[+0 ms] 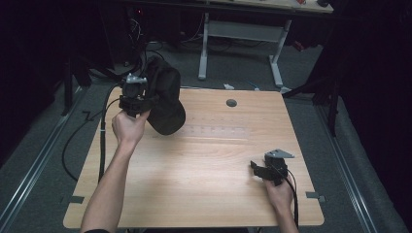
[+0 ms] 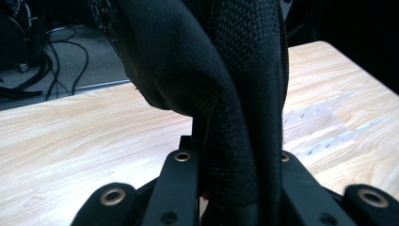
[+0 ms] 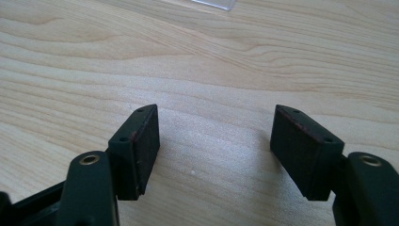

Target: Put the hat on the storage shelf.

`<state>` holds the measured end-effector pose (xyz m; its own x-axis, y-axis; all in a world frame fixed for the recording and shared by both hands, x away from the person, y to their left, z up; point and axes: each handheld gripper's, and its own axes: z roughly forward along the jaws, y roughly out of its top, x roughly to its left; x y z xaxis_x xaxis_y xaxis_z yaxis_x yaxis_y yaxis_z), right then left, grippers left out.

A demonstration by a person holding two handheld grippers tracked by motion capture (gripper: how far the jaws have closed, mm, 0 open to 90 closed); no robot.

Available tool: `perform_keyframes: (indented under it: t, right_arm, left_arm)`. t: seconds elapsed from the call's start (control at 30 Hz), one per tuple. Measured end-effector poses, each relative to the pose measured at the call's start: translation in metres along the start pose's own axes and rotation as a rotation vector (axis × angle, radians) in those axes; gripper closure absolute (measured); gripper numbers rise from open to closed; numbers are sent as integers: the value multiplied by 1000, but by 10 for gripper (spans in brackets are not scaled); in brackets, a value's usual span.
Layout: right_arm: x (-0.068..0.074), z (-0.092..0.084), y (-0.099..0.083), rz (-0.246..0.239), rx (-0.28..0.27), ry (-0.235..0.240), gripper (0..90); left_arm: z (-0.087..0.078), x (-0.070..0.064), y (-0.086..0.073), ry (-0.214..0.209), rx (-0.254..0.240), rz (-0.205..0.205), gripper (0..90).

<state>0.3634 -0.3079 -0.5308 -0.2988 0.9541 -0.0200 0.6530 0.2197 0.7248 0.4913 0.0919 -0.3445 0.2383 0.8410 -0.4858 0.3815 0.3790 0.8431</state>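
Observation:
A black fabric cap (image 1: 165, 97) hangs above the far left part of the wooden table (image 1: 204, 165), lifted off the surface. My left gripper (image 1: 141, 99) is shut on the cap's edge, held up by the person's left hand. In the left gripper view the black woven fabric (image 2: 221, 84) is pinched between the two jaws and rises up the middle of the view. My right gripper (image 1: 260, 167) rests low over the near right part of the table, open. In the right gripper view its pads (image 3: 143, 146) stand wide apart above bare wood, with nothing between them (image 3: 216, 150).
A round grommet hole (image 1: 231, 103) sits near the table's far edge. A strip of clear tape (image 1: 214, 131) lies across the middle of the table. Another desk's white legs (image 1: 204, 43) stand beyond, and cables (image 1: 102, 145) trail off the left side.

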Motion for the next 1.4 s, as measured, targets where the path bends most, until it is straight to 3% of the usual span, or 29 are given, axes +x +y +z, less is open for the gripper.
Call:
perform_keyframes:
  t: [0.47,1.07,1.2,1.4]
  right_arm:
    - [0,0,0,0,0,0,337]
    - [0,0,0,0,0,0,337]
    - [0,0,0,0,0,0,337]
    - [0,0,0,0,0,0,338]
  left_arm:
    - [18,-8,-8,62,21,56,813]
    - [35,-19,-26,108,60,128,810]
    - [37,-17,-31,103,60,118,804]
    - [33,-11,-31,70,52,66,792]
